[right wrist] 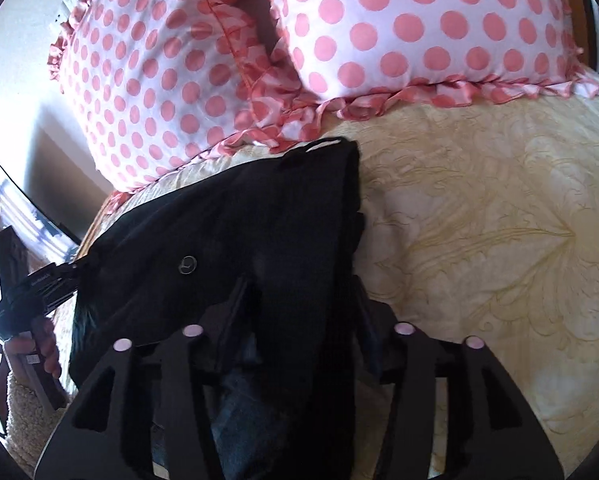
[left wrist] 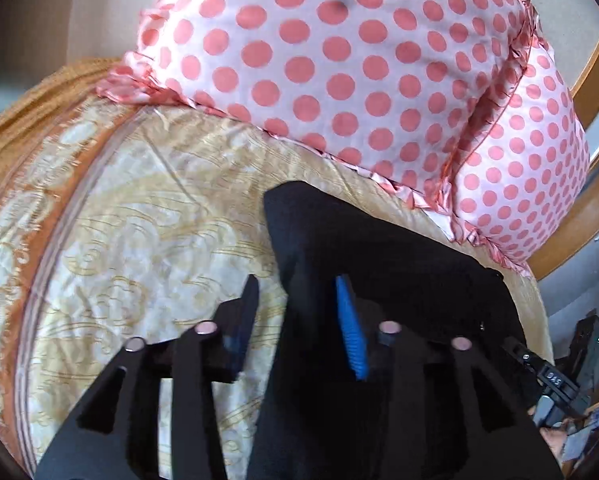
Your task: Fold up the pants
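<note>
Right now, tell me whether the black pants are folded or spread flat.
Folded, at least partly: the black pants form a compact, layered bundle on the bedspread, not laid out full length.

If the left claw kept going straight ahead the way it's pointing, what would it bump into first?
Black pants already lie between the left claw fingers, so it would push into those first. Past them comes the polka-dot pillow, though how far off is hard to judge.

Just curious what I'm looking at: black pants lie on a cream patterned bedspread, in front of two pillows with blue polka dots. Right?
Almost. The pillows have pink polka dots on white, not blue, as the left wrist view shows. The rest holds: black pants lie on the cream patterned bedspread, in front of both pillows.
</note>
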`<state>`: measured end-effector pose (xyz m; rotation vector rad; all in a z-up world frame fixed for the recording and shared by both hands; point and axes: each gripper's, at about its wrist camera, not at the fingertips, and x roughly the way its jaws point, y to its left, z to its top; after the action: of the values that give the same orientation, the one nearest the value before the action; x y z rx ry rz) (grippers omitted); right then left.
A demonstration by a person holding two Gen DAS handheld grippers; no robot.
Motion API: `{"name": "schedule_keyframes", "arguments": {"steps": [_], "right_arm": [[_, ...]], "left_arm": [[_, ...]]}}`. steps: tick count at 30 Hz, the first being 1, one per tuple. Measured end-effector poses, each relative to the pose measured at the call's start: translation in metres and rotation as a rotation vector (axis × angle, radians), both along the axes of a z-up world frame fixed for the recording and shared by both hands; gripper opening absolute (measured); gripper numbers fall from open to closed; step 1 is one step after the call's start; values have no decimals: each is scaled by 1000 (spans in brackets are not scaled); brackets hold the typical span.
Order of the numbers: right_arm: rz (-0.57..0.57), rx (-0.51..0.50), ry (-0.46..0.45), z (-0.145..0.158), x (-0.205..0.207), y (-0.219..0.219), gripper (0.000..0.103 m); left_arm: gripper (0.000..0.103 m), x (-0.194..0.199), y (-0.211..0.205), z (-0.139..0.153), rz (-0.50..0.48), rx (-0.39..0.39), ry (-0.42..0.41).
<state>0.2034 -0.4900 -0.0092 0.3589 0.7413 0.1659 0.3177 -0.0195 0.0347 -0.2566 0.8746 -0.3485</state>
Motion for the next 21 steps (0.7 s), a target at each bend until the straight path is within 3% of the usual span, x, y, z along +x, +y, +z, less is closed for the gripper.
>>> {"name": "schedule_keyframes", "arguments": {"steps": [1, 2, 5, 8, 11, 12, 14, 19, 20, 21], "right_arm": [[-27, -25, -38, 7, -12, 0, 57], [-39, -48, -77, 15, -23, 1, 57], [54, -33, -156, 27, -54, 16, 57], [162, -4, -135, 20, -69, 42, 57], [165, 5, -56, -1, -67, 52, 65], [157, 2, -42, -6, -65, 54, 65], [152, -8, -51, -8, -65, 56, 65], [111, -42, -63, 0, -77, 64, 69], [104, -47, -88, 2, -85, 65, 76], [89, -59, -116, 4, -94, 67, 80]], "left_arm": [[68, -11, 5, 8, 36, 22, -50], [75, -21, 9, 17, 57, 34, -98], [86, -59, 4, 40, -15, 3, -184], [91, -95, -26, 38, -203, -71, -159], [91, -106, -59, 12, -303, -43, -83], [91, -100, -66, -3, -290, -4, -39], [91, -90, -69, -23, -278, -2, 24], [93, -94, -66, -23, -223, 40, -15], [100, -100, -62, -21, -207, 43, -28], [101, -108, -58, -19, -183, 55, -55]]}}
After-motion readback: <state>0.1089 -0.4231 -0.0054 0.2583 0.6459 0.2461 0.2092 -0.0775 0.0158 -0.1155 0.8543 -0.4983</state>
